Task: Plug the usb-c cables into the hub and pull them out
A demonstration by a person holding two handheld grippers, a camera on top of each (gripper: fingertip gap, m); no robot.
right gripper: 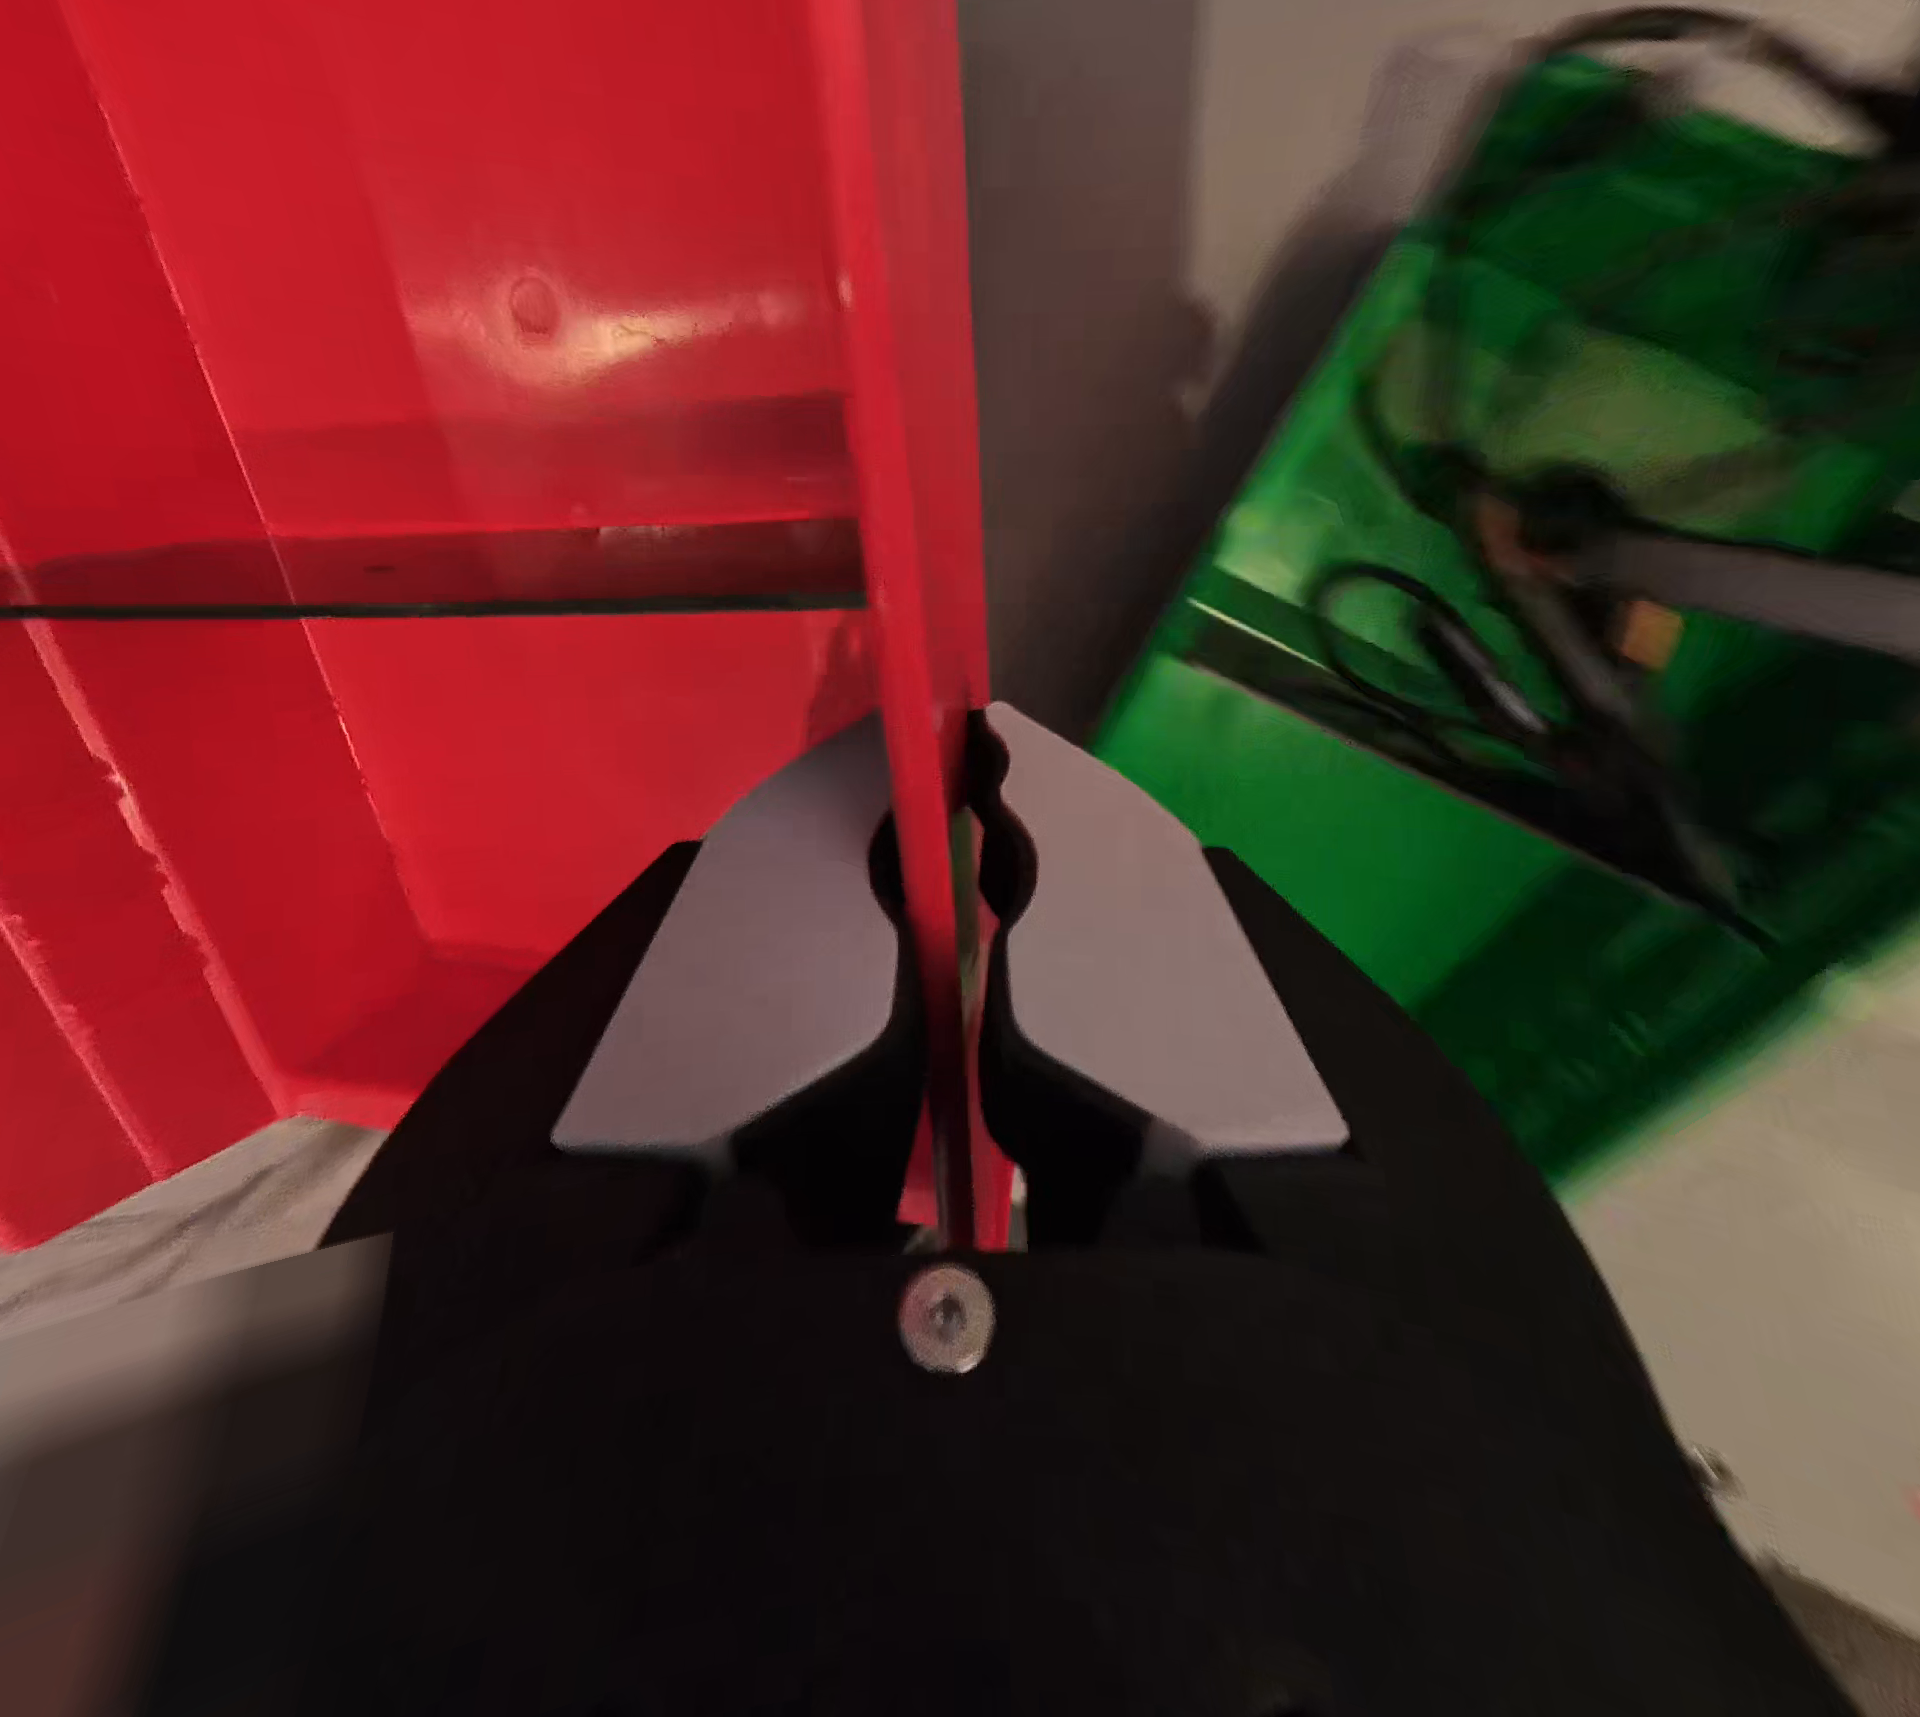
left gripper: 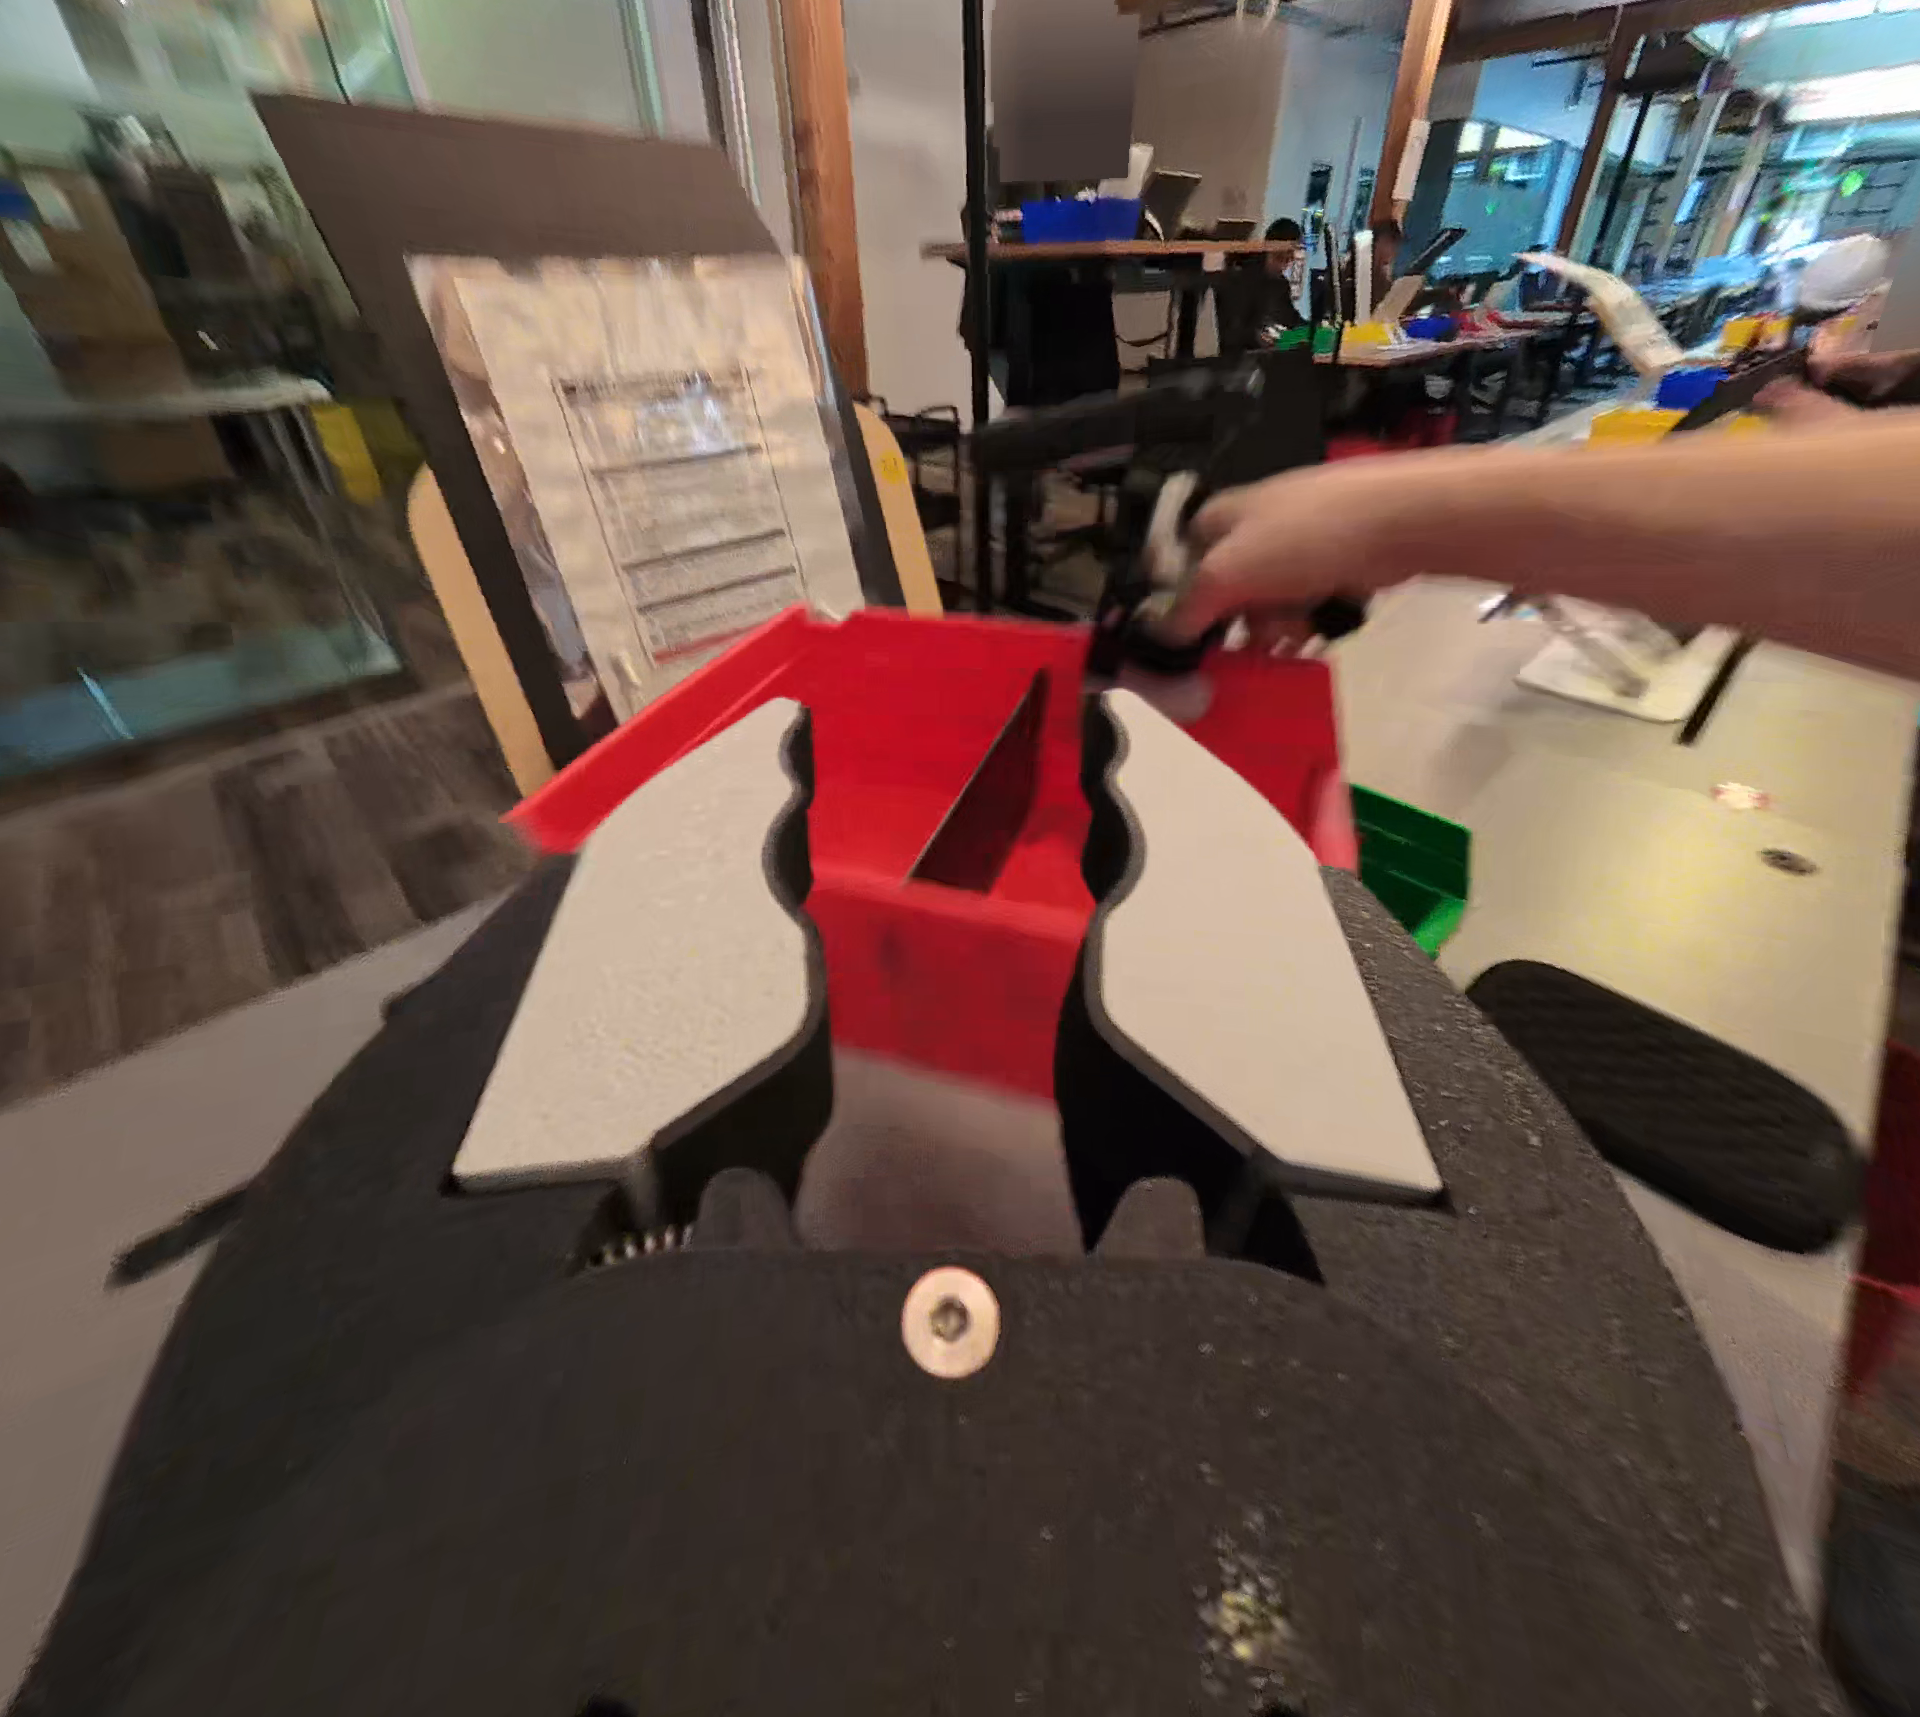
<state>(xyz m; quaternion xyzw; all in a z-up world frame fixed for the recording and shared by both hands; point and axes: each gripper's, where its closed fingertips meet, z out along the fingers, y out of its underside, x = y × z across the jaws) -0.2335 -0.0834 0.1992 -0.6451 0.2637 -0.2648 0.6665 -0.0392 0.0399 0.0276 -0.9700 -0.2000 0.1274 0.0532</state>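
**Two bins, two grippers, one pinched wall**

Nearest the lens in the left wrist view, the left gripper fills the lower frame with its two fingers spread and nothing between them. Just beyond them stands one red bin, split by one dark divider into two compartments. One green bin peeks out at its right edge. A hand reaches in from the right, above the red bin's far right corner.

In the right wrist view, the right gripper pinches the red bin's thin side wall between its fingers. The green bin at right holds blurred black cables; their count cannot be told, and no hub can be made out. A strip of grey table lies open between the two bins.
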